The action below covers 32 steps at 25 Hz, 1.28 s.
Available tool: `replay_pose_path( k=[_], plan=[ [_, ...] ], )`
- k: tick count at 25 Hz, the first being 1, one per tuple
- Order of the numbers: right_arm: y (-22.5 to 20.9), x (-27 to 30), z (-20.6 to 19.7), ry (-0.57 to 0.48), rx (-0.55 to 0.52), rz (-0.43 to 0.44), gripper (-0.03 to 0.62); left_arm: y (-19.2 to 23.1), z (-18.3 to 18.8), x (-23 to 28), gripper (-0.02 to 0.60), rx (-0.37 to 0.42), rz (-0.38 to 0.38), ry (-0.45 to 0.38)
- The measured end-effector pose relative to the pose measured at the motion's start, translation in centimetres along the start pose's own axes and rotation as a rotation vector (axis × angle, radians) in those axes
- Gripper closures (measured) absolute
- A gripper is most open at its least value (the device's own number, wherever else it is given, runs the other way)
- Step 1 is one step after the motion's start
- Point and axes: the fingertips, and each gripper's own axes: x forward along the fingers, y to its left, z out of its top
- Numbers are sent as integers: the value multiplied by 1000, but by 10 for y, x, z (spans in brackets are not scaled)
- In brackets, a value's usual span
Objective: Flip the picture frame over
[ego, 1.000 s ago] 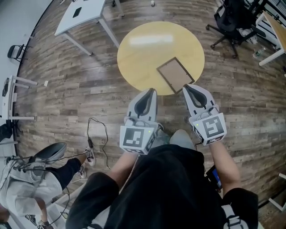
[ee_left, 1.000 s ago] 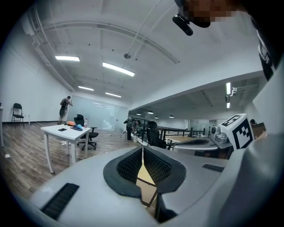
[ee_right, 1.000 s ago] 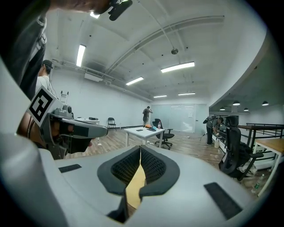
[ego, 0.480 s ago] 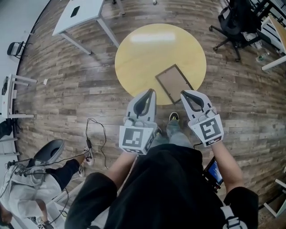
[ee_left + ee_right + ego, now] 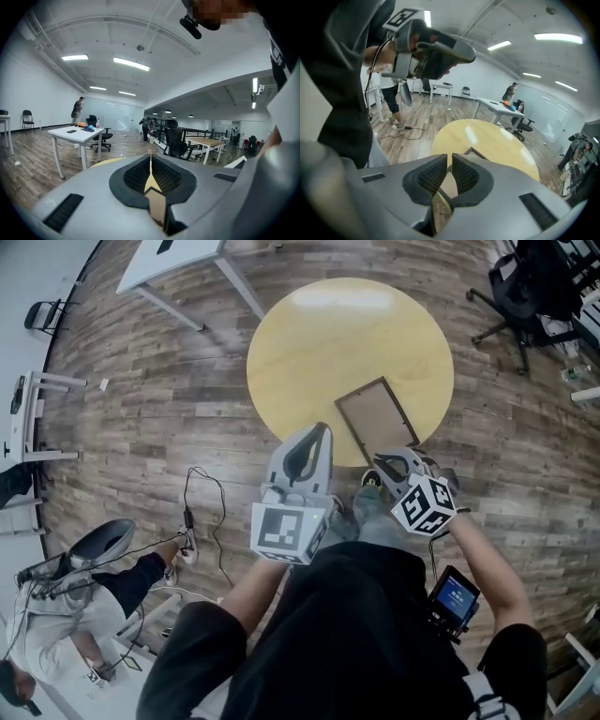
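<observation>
The picture frame [image 5: 375,418] lies flat on the round yellow table [image 5: 319,343], near its front edge, with a brown panel facing up inside a dark border. My left gripper [image 5: 322,429] is shut and empty, its tip over the table's front rim just left of the frame. In the left gripper view the left gripper [image 5: 150,157] shows its jaws pressed together. My right gripper [image 5: 379,461] is tilted down at the frame's near corner, shut with nothing in it. In the right gripper view the frame's corner [image 5: 474,152] shows just past the right gripper [image 5: 449,158].
A white desk [image 5: 173,263] and a black office chair [image 5: 534,287] stand beyond the table. A cable [image 5: 202,512] trails on the wood floor at left, beside a seated person [image 5: 84,587]. A small screen device [image 5: 453,601] hangs at my hip.
My right gripper has dropped, rolled and tipped downward toward the frame's near corner. The left gripper has edged forward to the table rim. The table sits closer in view.
</observation>
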Motion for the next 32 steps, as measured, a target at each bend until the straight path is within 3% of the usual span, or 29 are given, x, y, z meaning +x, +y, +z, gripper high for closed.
replay_pose_path(
  k=[3,6,11,14,19,24,28,32],
  plan=[
    [16,25,-25,54,-43,78,565,7,-10,9,552,-5,9,14],
    [43,57,-52,121,-83,156,482,17,-33,6,552,-17,19,43],
    [54,79,-83,193,-219,177,441,18,-46,10,552,-39,49,100],
    [56,92,-91,228,-333,129,426,25,-52,6,552,-50,72,132],
    [57,107,-84,220,-499,-22,422,36,-55,-8,552,-54,76,125],
    [53,105,-88,230,-446,-104,422,36,-55,-12,552,-45,59,110],
    [49,107,-89,237,-449,-120,422,39,-56,-12,552,-48,74,128],
    [49,106,-90,241,-469,-122,432,34,-58,-11,552,-20,37,113]
  ],
)
